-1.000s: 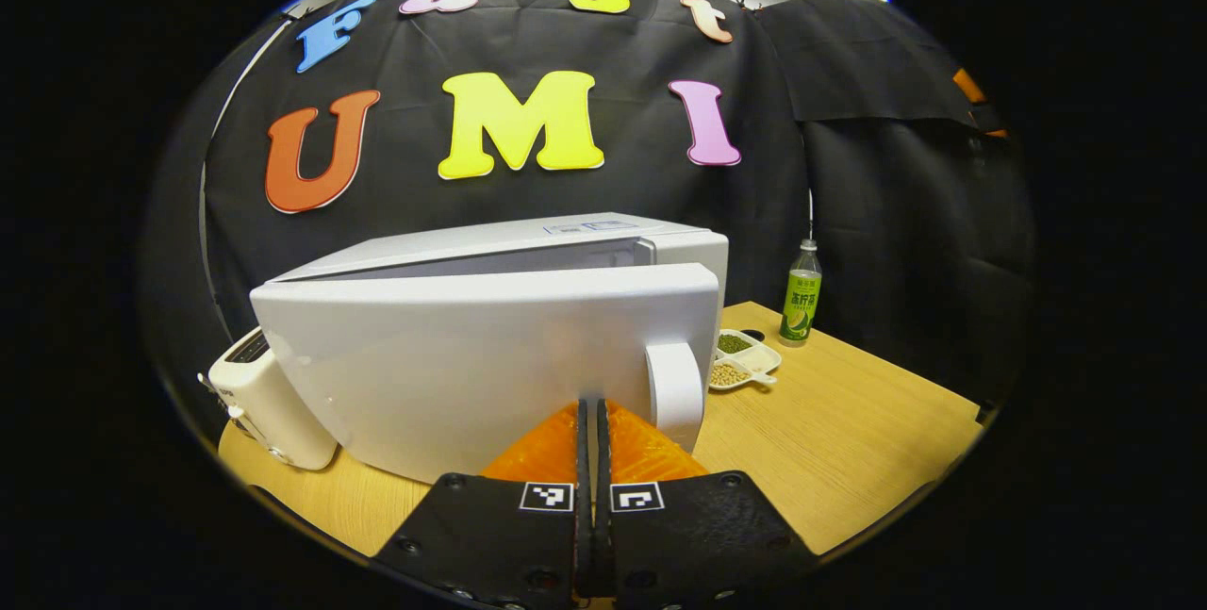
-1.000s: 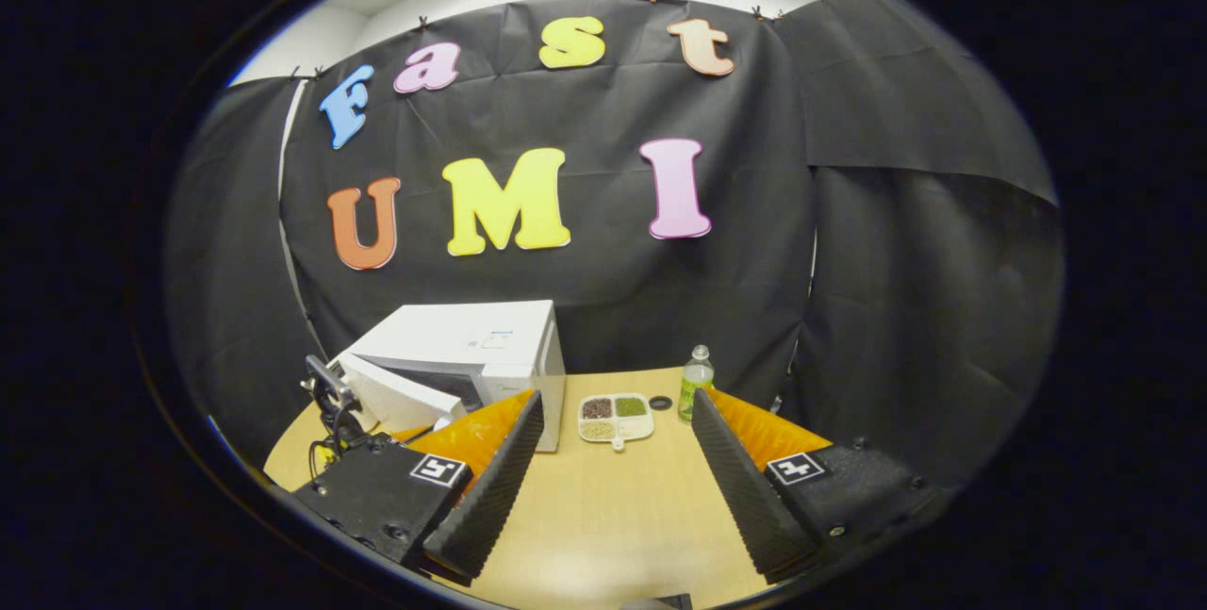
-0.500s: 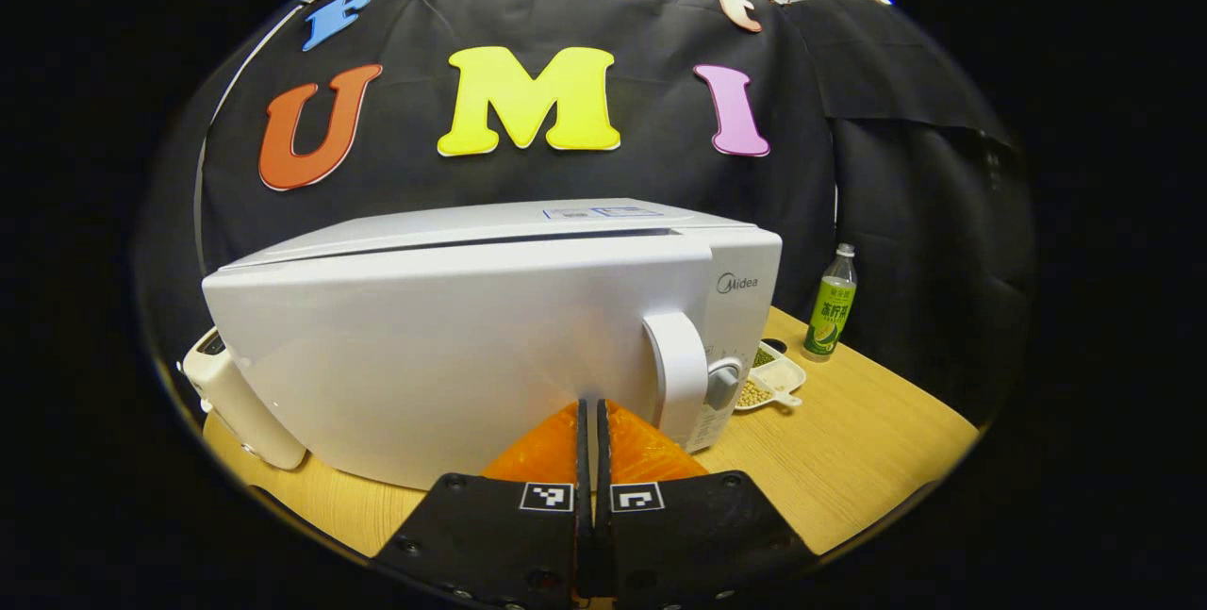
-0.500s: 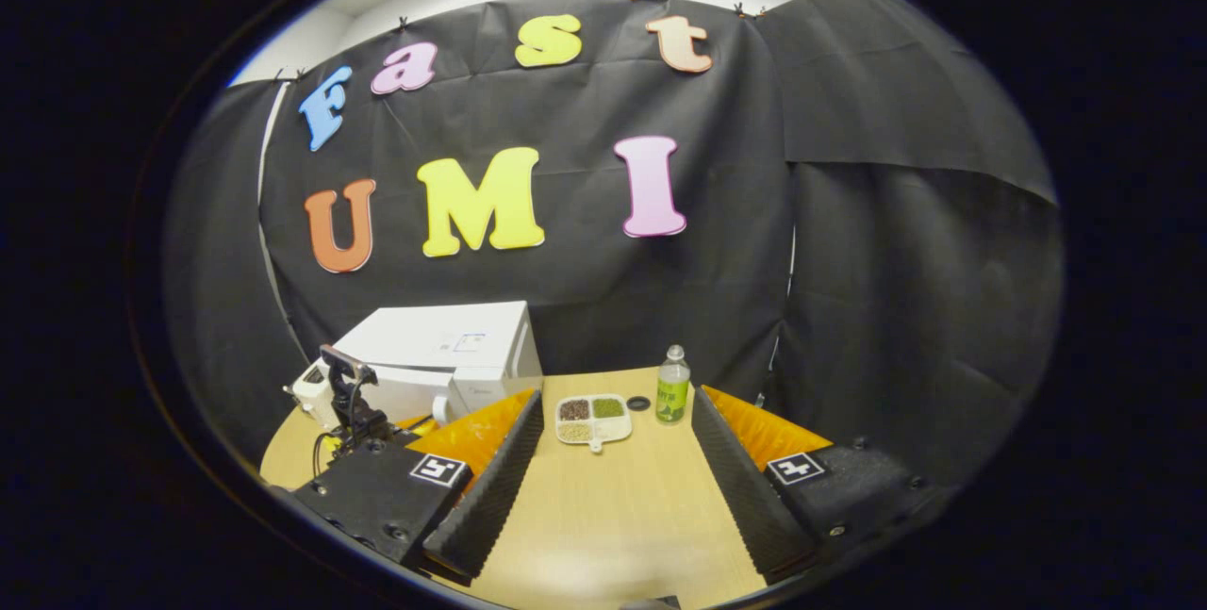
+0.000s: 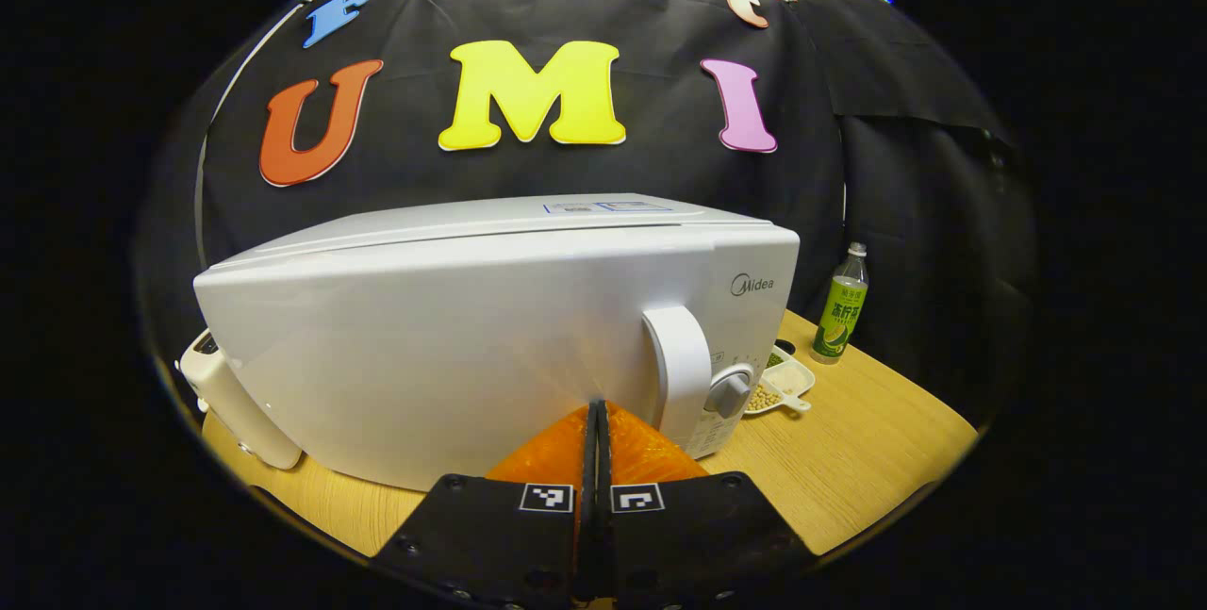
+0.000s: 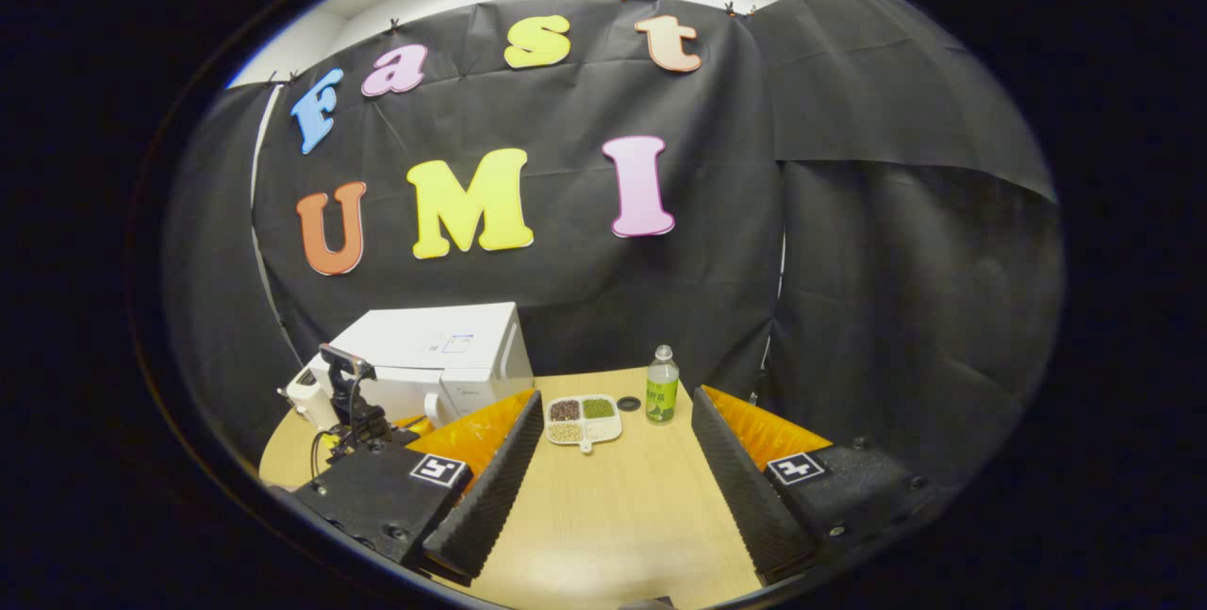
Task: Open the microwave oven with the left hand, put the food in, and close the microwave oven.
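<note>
The white microwave (image 5: pixel 453 327) stands close in front in the left gripper view, its door flush with the body. My left gripper (image 5: pixel 596 405) is shut with nothing held, its tips right at the door face, just left of the vertical handle (image 5: pixel 679 374). What is inside the oven is hidden. In the right gripper view the microwave (image 6: pixel 443 351) sits at the table's far left, and my right gripper (image 6: pixel 618 398) hangs open above the table with nothing between its fingers.
A divided white dish of beans (image 6: pixel 583 420) lies right of the microwave, with a small black ring (image 6: pixel 629 403) and a green-labelled bottle (image 6: pixel 662 387) beside it. A white toaster-like appliance (image 5: pixel 236 403) stands left of the oven. The wooden table (image 6: pixel 613 516) extends toward me.
The microwave door swung from ajar to flush with the body as my shut left gripper moved forward against it. The right gripper stayed open and drifted slightly.
</note>
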Tool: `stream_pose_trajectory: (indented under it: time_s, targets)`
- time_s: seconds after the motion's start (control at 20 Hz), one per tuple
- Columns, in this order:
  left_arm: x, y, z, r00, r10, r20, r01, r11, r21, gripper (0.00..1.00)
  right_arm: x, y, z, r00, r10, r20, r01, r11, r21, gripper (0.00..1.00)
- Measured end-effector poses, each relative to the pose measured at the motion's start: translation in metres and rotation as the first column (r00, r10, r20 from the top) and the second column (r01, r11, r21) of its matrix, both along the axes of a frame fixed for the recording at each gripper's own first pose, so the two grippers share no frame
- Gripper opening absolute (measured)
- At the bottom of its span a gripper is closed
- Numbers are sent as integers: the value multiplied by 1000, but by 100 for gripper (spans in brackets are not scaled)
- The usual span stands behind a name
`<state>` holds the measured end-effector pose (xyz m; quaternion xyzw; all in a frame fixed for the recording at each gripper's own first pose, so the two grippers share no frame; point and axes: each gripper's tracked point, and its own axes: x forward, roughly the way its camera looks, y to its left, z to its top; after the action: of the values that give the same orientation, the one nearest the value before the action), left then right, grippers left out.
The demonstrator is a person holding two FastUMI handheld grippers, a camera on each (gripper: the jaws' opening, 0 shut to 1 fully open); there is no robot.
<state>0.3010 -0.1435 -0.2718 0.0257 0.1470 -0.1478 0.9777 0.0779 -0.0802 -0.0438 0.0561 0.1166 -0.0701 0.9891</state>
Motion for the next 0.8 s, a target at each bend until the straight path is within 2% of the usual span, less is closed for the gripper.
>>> stream_pose_trajectory:
  time_s: [0.2, 0.25, 0.3, 0.55, 0.6, 0.65, 0.7, 0.8]
  targets:
    - [-9, 4, -4, 999, 21, -31, -21, 1000, 2, 1, -6, 4, 2, 1000, 5, 11, -5, 1000, -2, 100]
    - [-13, 3, 0, 999, 18, -29, -19, 1000, -15, 0, -8, 6, 1, 1000, 9, 7, -9, 1000, 1, 92]
    - [-18, 4, 6, 1000, 24, -19, -24, 1000, -17, 0, -9, 8, 2, 1000, 13, 9, -13, 1000, -1, 100]
    - [-50, 22, 40, 998, 39, 40, -39, 999, 3, 0, -16, 25, 2, 999, 40, 13, -40, 999, -9, 100]
    - [-60, 25, 46, 998, 37, 53, -37, 999, 11, 11, -19, 30, 2, 999, 45, 15, -45, 999, -8, 100]
    - [-74, 29, 54, 997, 33, 68, -34, 999, 21, 1, -21, 38, 2, 998, 58, 16, -58, 998, -4, 100]
    - [-83, 31, 57, 997, 22, 69, -24, 999, 26, 13, -25, 45, 2, 997, 70, 16, -70, 998, -2, 100]
    - [-107, 46, 74, 994, 31, 104, -37, 998, 54, 100, -31, 57, 2, 995, 95, 19, -94, 995, -19, 100]
